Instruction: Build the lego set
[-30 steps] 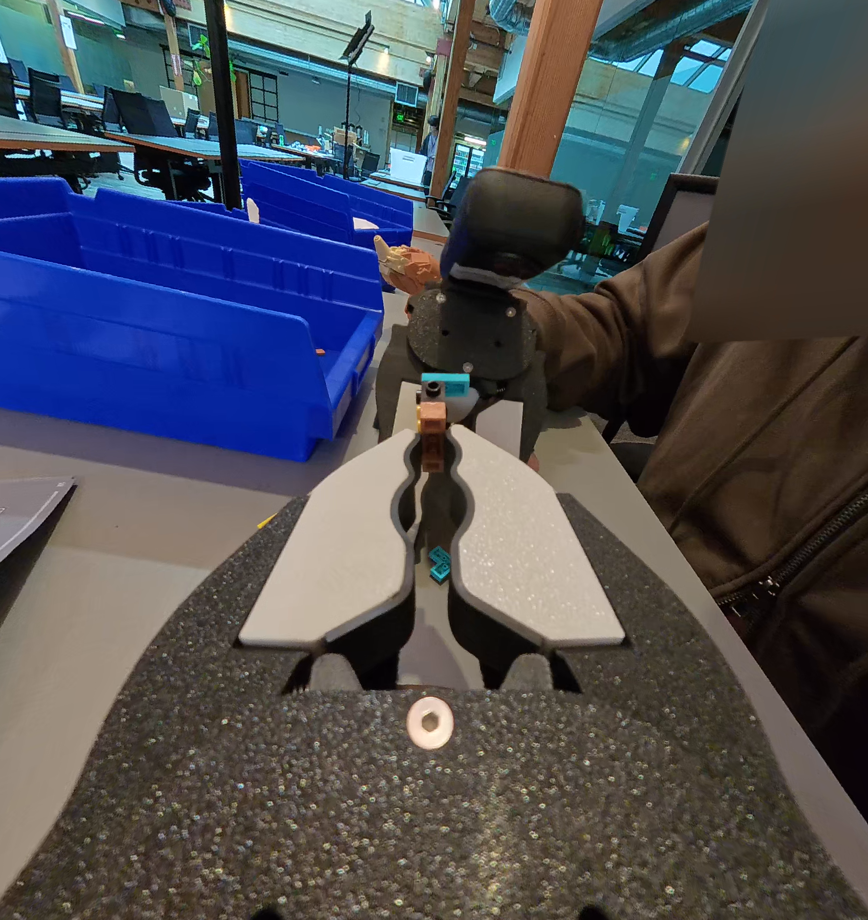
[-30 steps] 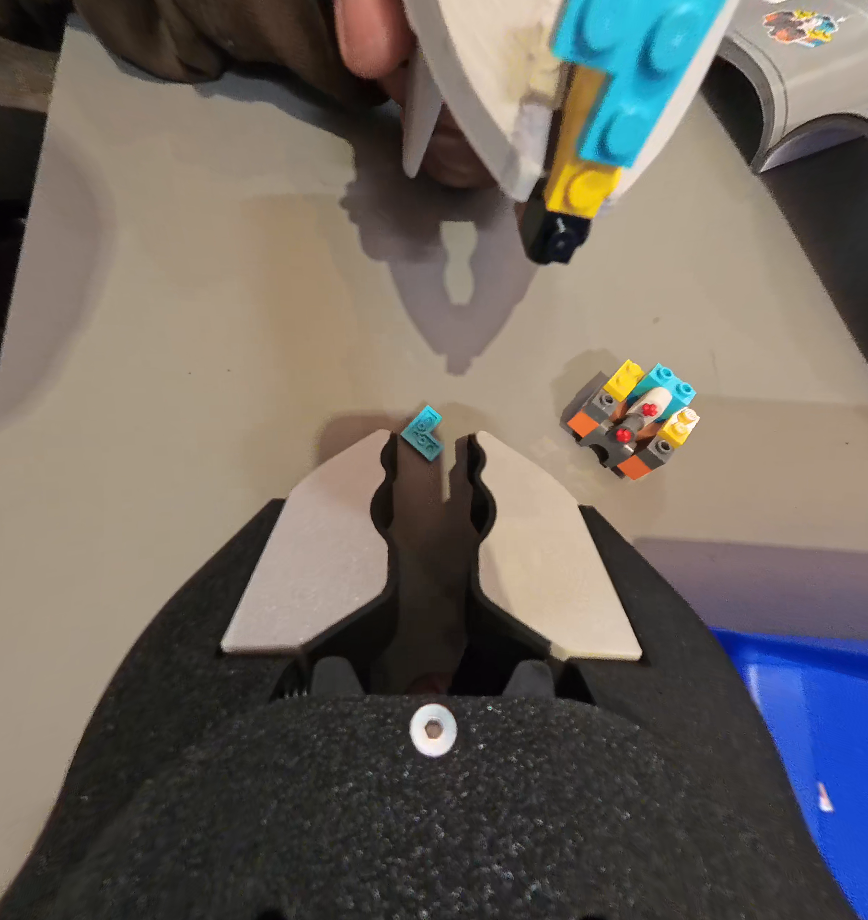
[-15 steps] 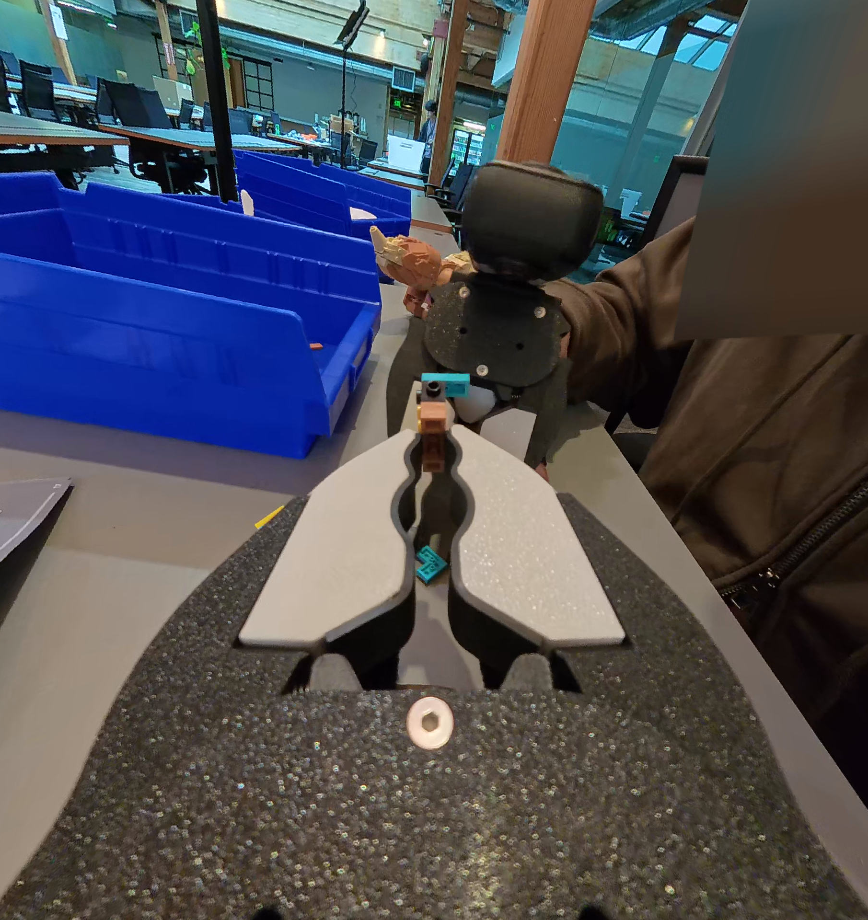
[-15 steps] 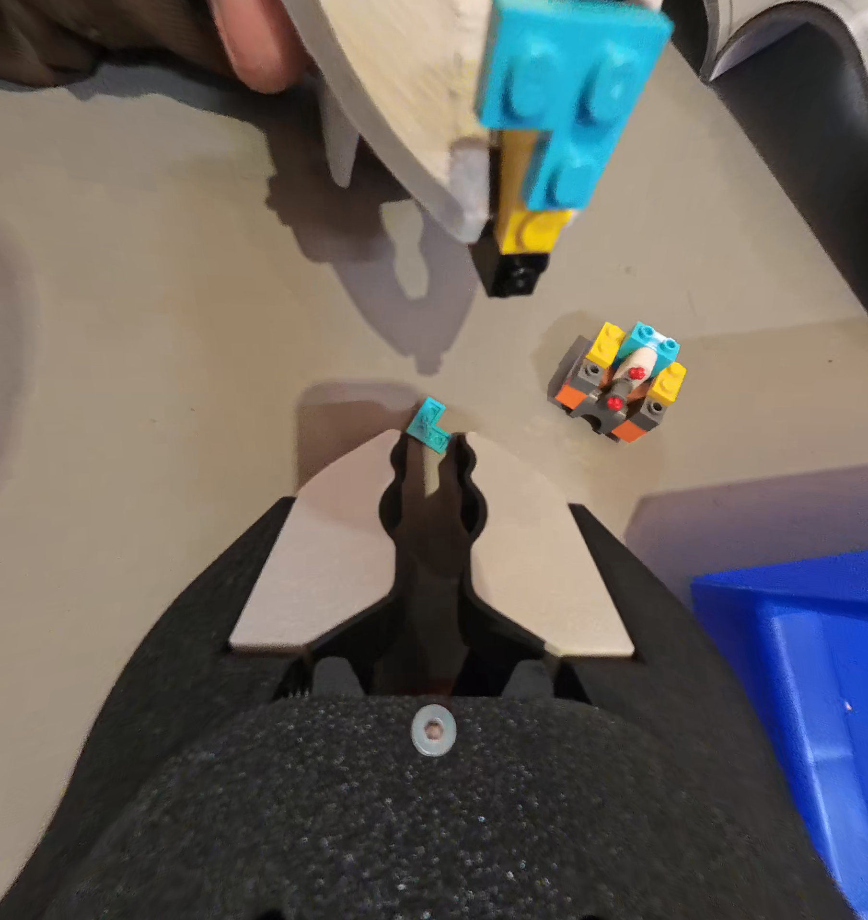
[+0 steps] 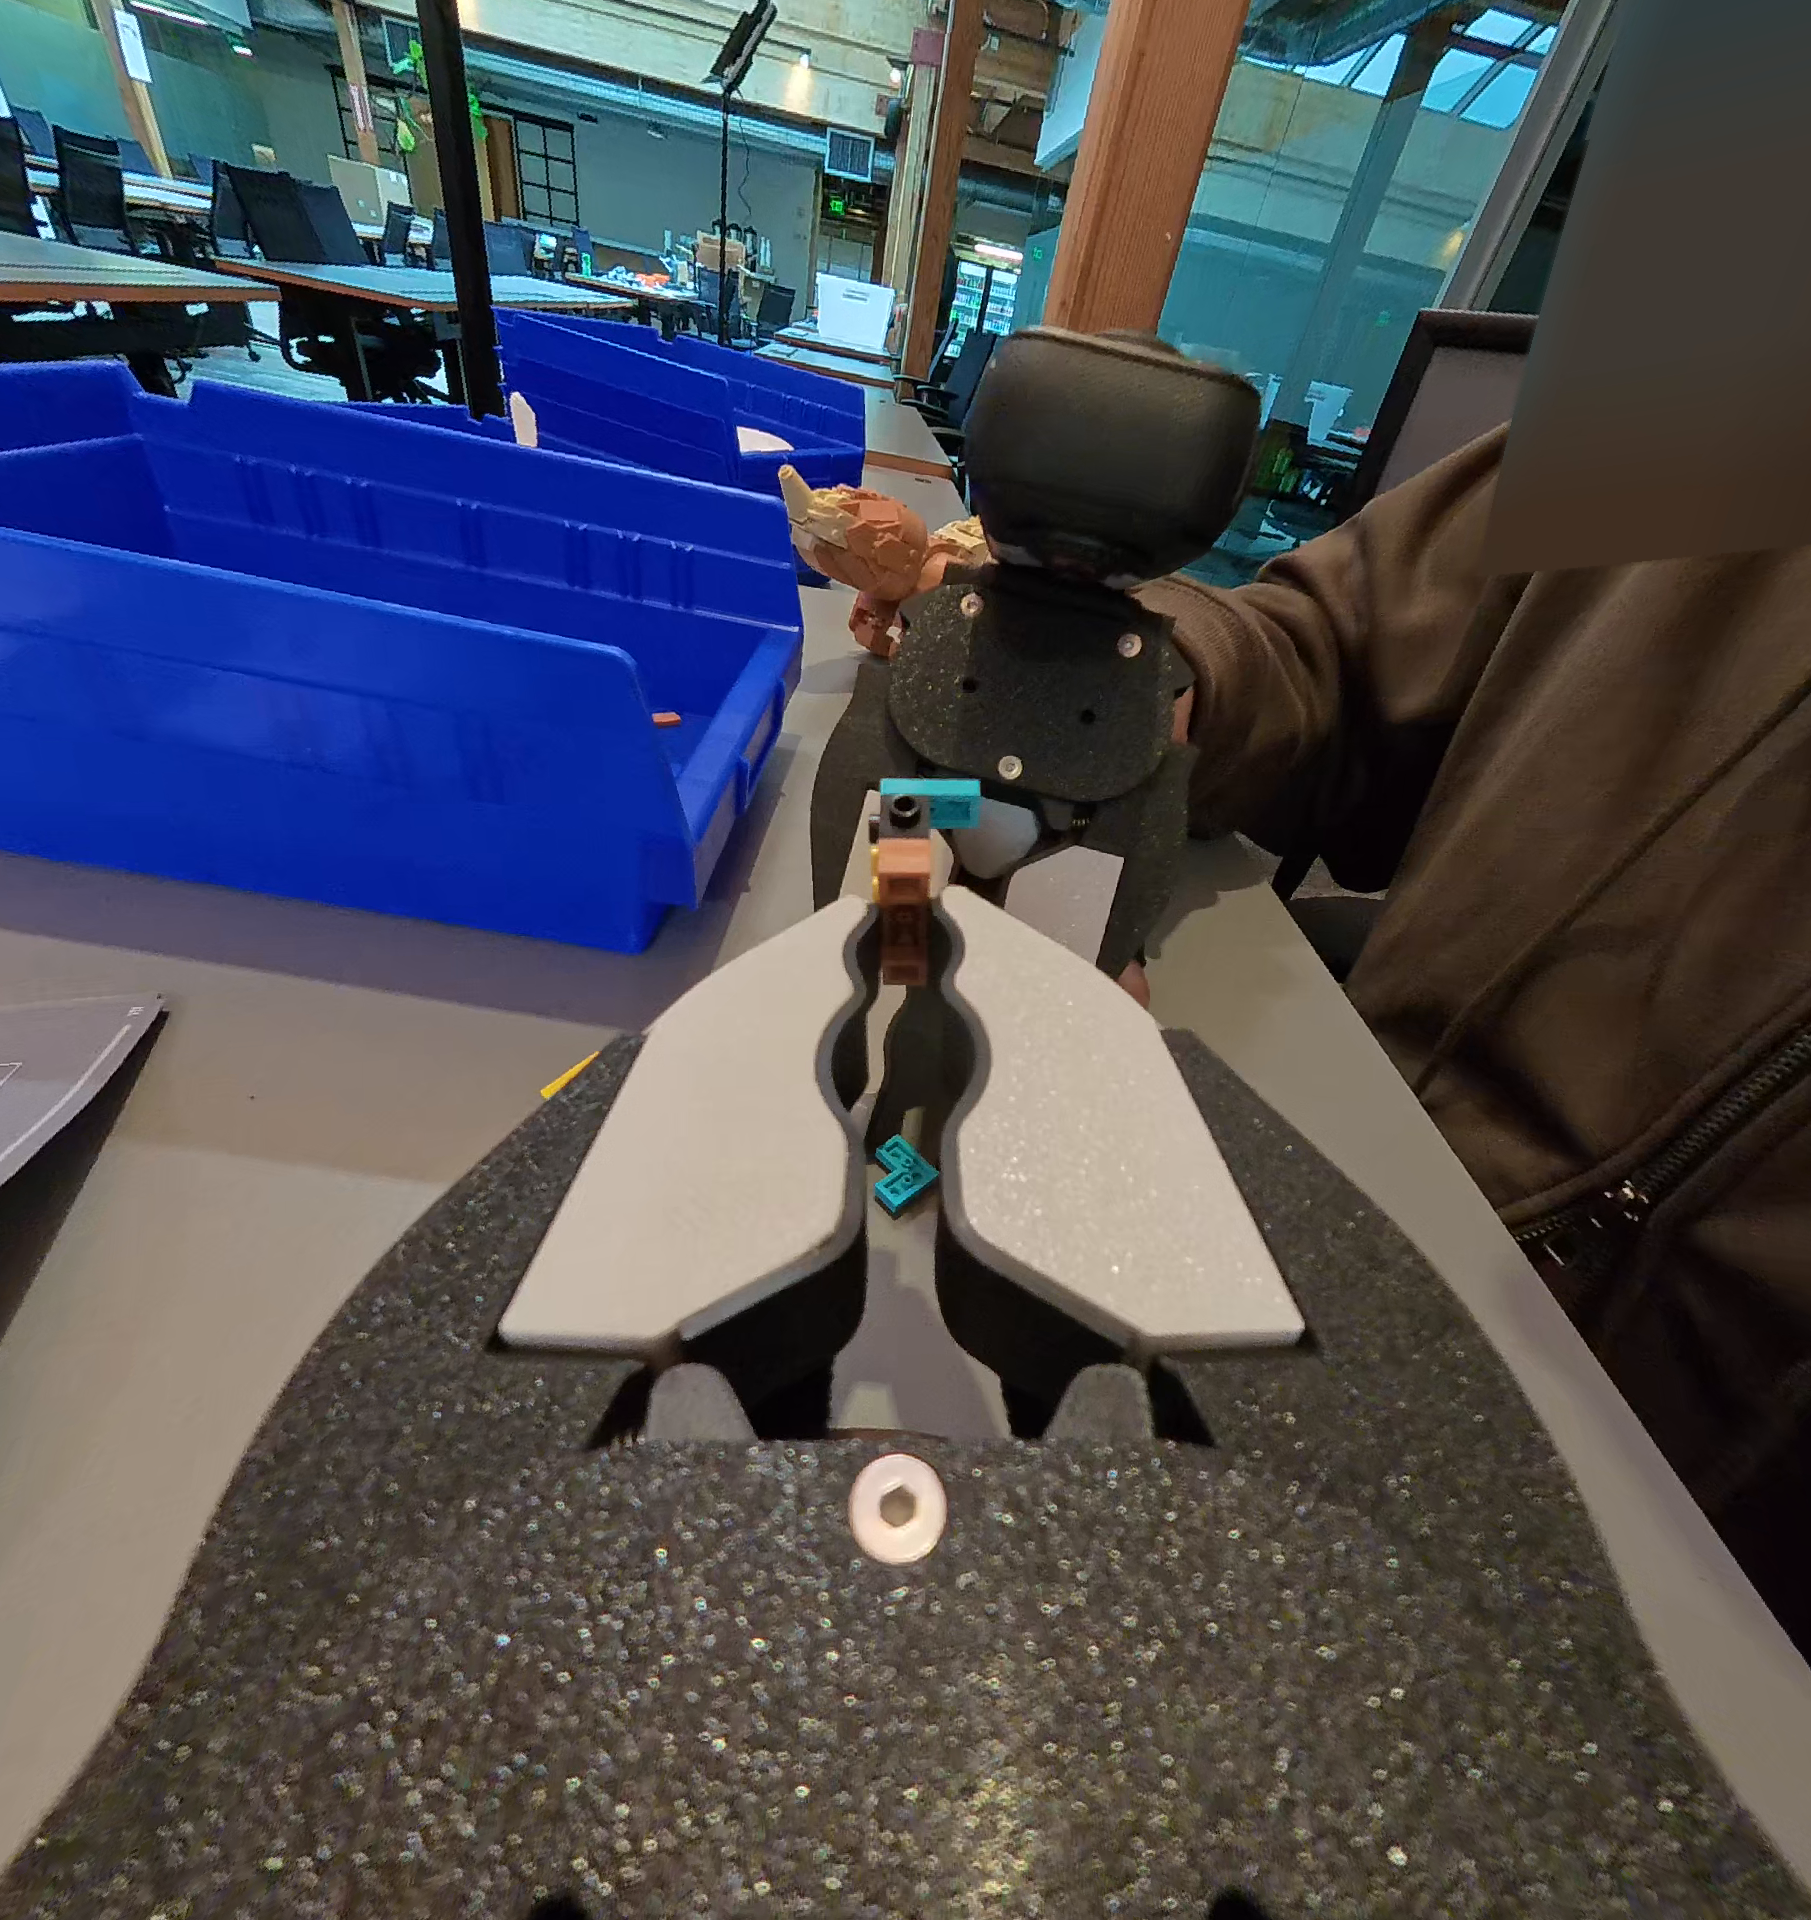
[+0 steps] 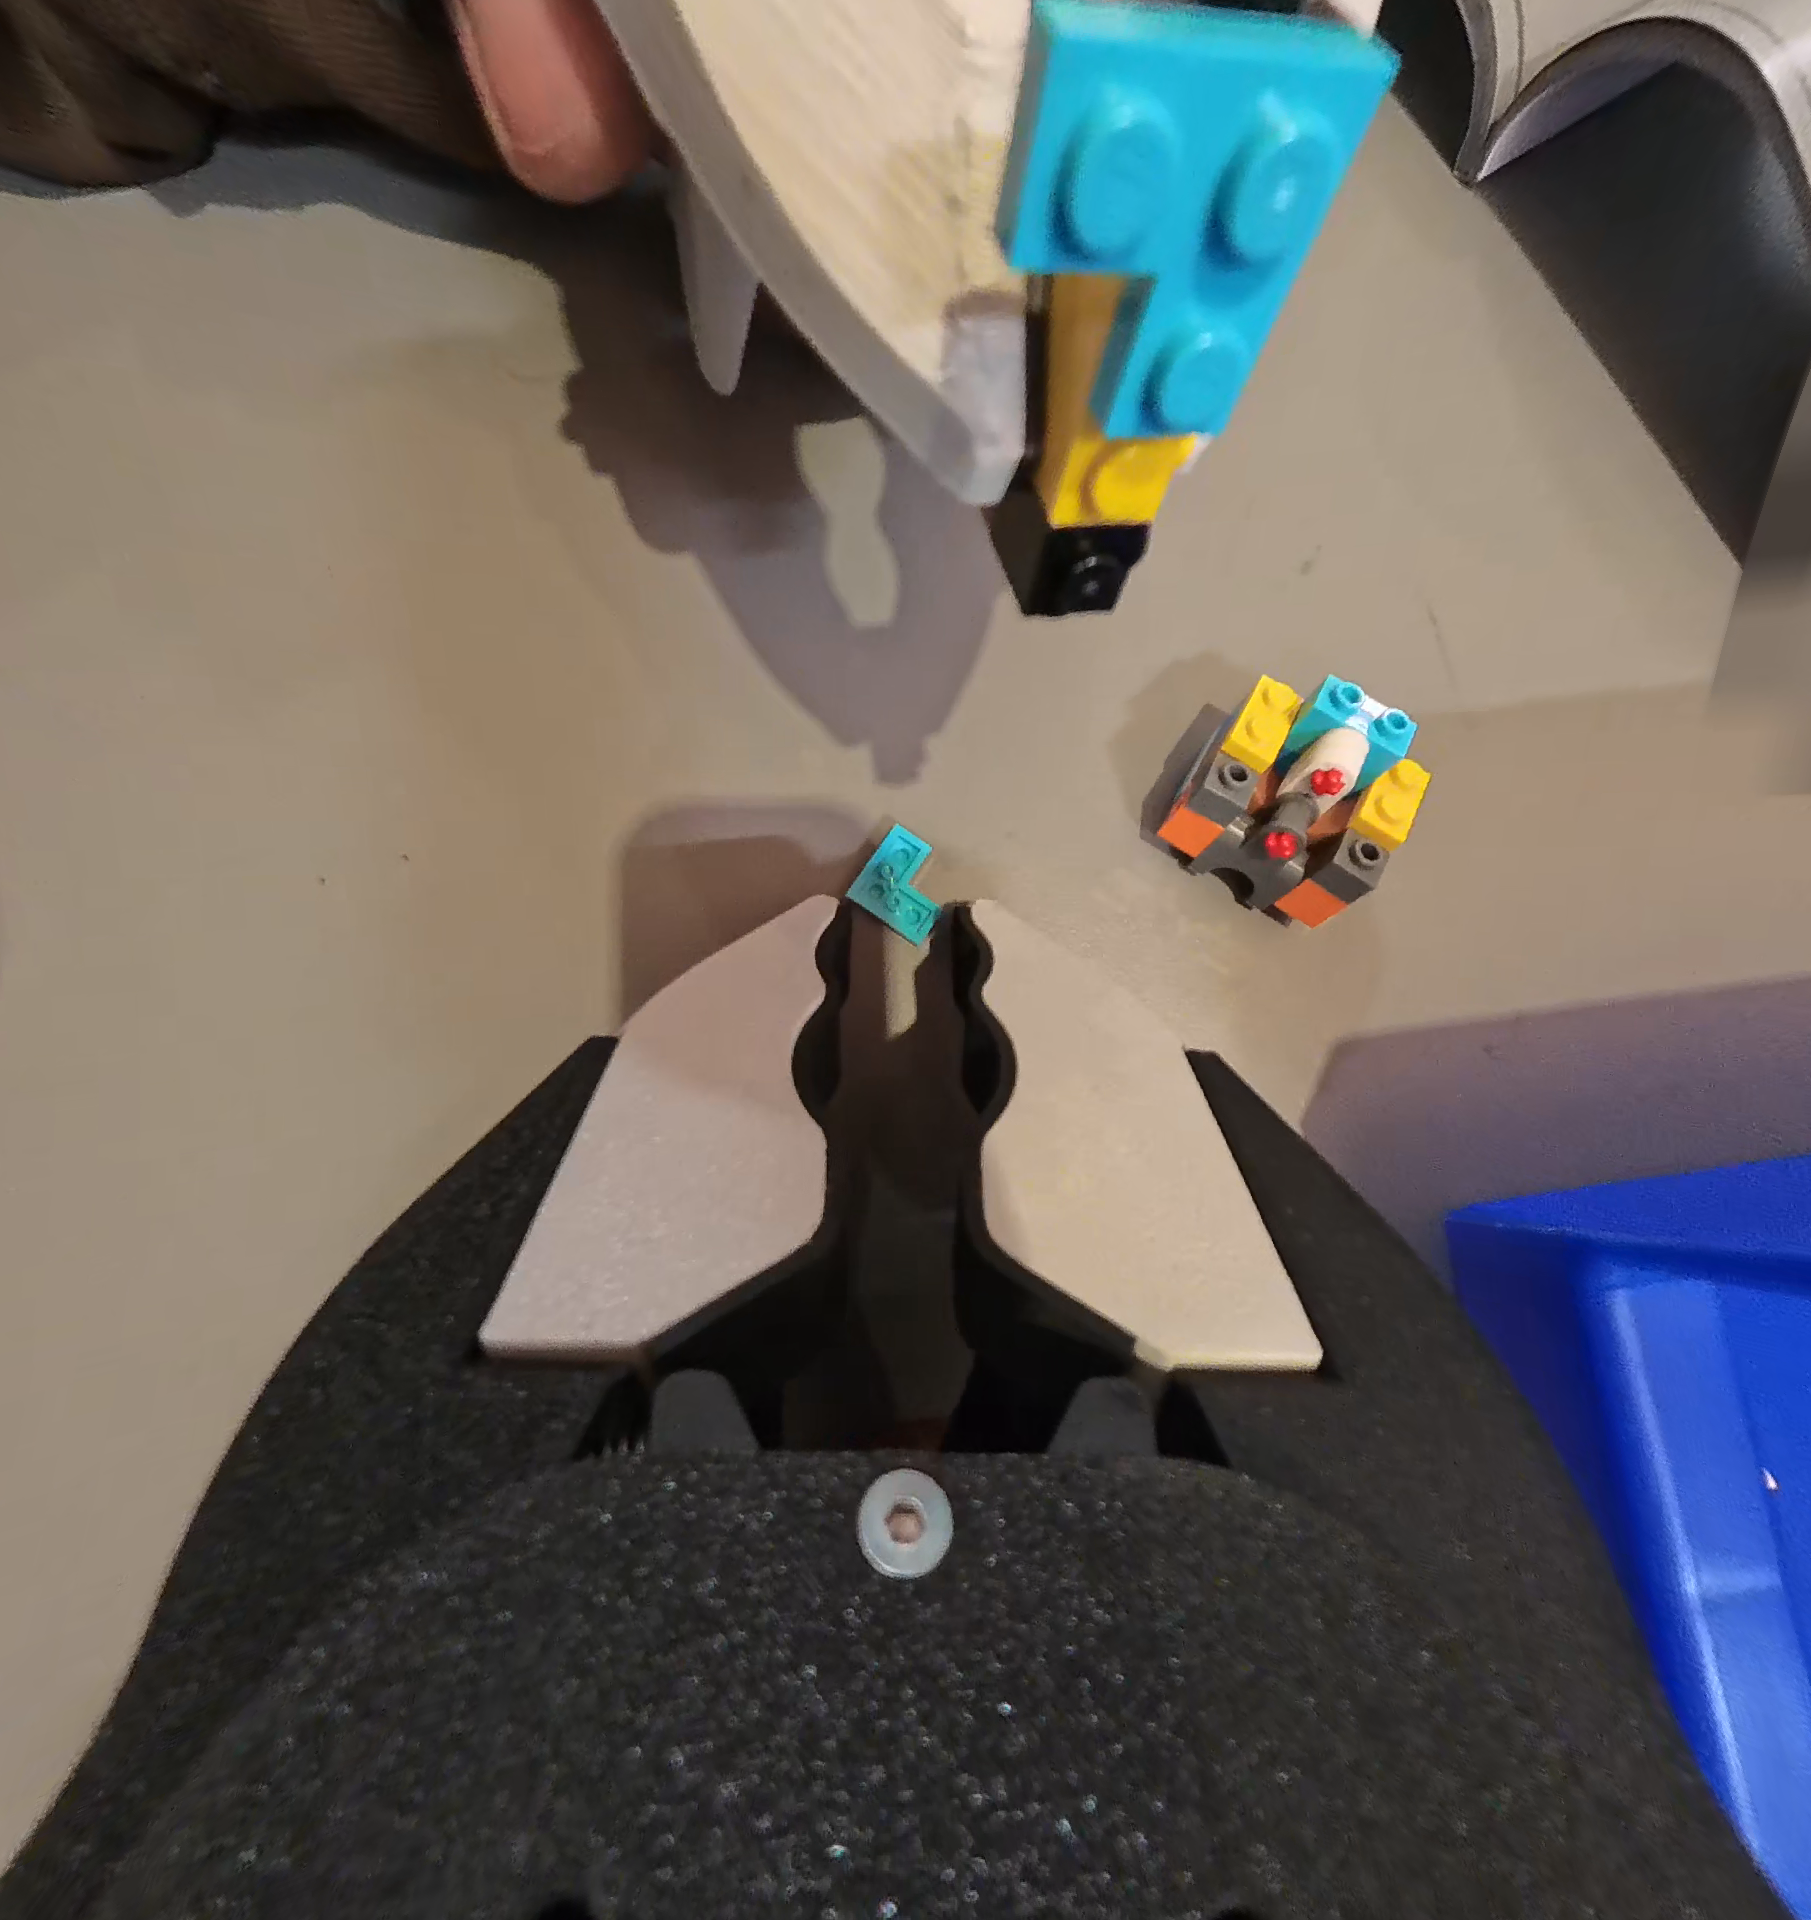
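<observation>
My left gripper (image 5: 903, 920) is shut on a small lego stack (image 5: 906, 883) of brown, black and yellow pieces with a teal L-shaped plate on top. In the right wrist view the stack (image 6: 1171, 239) hangs above the table. My right gripper (image 6: 893, 914) points down at the table, its jaws a narrow gap apart and empty. A loose teal L-shaped piece (image 6: 893, 883) lies on the table just past its tips, and shows in the left wrist view (image 5: 906, 1174). A small grey, orange and yellow model (image 6: 1296, 800) stands to the right.
Blue bins (image 5: 361, 727) stand to the left in the left wrist view; one corner (image 6: 1711, 1455) is at the lower right of the right wrist view. A booklet (image 6: 1659, 135) lies at the far right. A brown lego figure (image 5: 870, 561) stands behind. A sleeve (image 5: 1503, 831) is on the right. Some 9 cm of space lies between my two pairs of fingers.
My right gripper's jaws have narrowed and it has shifted over the table. The stack in my left gripper now looms larger in the right wrist view. The teal piece has stayed put.
</observation>
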`<state>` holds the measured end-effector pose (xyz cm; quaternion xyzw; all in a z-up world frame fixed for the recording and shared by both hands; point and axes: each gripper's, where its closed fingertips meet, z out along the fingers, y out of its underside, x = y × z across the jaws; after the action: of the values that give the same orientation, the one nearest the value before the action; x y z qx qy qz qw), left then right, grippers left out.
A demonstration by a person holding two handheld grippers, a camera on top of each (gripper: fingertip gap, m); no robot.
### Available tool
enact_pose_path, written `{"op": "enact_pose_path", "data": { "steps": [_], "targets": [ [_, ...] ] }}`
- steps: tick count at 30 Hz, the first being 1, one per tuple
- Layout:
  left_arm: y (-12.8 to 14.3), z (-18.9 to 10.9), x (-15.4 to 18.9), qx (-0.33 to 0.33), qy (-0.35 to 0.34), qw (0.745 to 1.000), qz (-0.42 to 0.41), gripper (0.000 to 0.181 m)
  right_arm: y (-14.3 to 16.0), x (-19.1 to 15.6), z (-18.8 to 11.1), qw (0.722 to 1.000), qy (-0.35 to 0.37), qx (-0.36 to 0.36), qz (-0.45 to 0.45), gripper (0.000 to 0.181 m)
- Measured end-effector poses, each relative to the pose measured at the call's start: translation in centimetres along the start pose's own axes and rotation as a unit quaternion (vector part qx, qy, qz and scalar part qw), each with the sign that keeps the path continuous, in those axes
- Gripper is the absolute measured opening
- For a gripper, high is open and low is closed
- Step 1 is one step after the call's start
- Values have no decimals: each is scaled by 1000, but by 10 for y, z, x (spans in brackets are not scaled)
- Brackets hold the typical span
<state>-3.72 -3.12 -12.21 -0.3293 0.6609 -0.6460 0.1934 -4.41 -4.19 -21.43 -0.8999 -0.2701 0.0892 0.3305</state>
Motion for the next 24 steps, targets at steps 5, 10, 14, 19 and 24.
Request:
{"op": "enact_pose_path", "data": {
  "steps": [5, 10, 14, 19, 24],
  "targets": [
    [0, -1, -2, -4, -7, 1000, 5, 8, 0, 0, -3, 1000, -11, 5, 17, 21],
    [-1, -3, -2, -6, -11, 1000, 12, 8, -1, 0, -7, 999, -20, 8, 38, 24],
    [-3, -3, -1, -6, -12, 1000, 15, 8, -3, -2, -5, 998, -24, 10, 54, 24],
    [-1, -2, 1, -15, -12, 1000, 22, 8, -5, 2, -4, 997, -4, 10, 78, 23],
    [1, -1, 1, -26, -13, 999, 28, 8, -1, 6, 0, 997, 26, -11, 68, 21]
  ]
}}
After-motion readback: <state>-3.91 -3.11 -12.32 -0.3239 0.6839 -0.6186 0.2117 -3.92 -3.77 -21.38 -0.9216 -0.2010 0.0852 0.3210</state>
